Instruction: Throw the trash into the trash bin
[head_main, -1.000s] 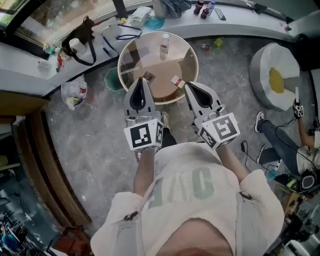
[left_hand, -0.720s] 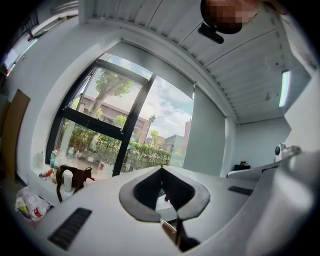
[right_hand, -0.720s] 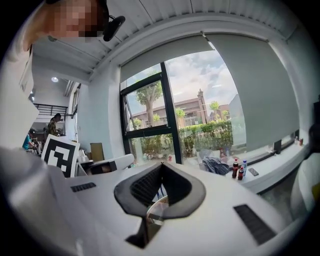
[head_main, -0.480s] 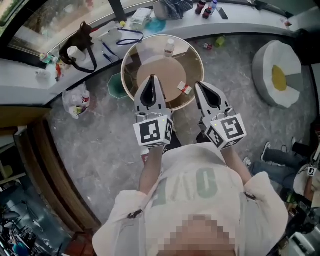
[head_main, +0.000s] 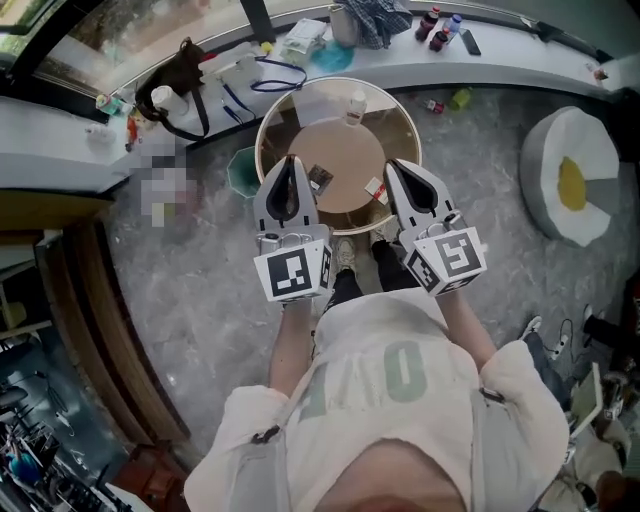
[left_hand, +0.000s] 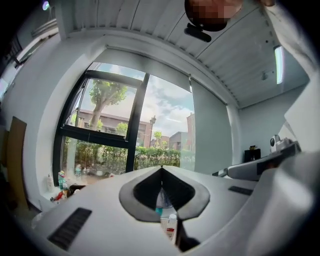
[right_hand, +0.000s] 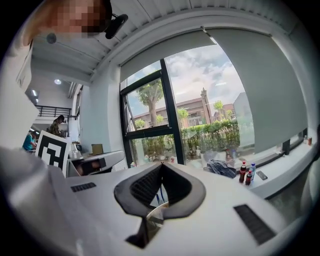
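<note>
The round counter (head_main: 414, 140) lies just ahead of both tongs, and the green trash bin (head_main: 240, 172) sits at its edge, ahead and left of the left tongs (head_main: 291, 160). These and the right tongs (head_main: 390, 166) are both clenched on nothing. The trash is still on the counter: a bottle (head_main: 355, 107) well beyond the tips, a dark wrapper (head_main: 320, 180) and a red-and-white packet (head_main: 377, 188) close to them. It would be best to spread one pair first, then pinch the nearest scrap across its narrow side.
</note>
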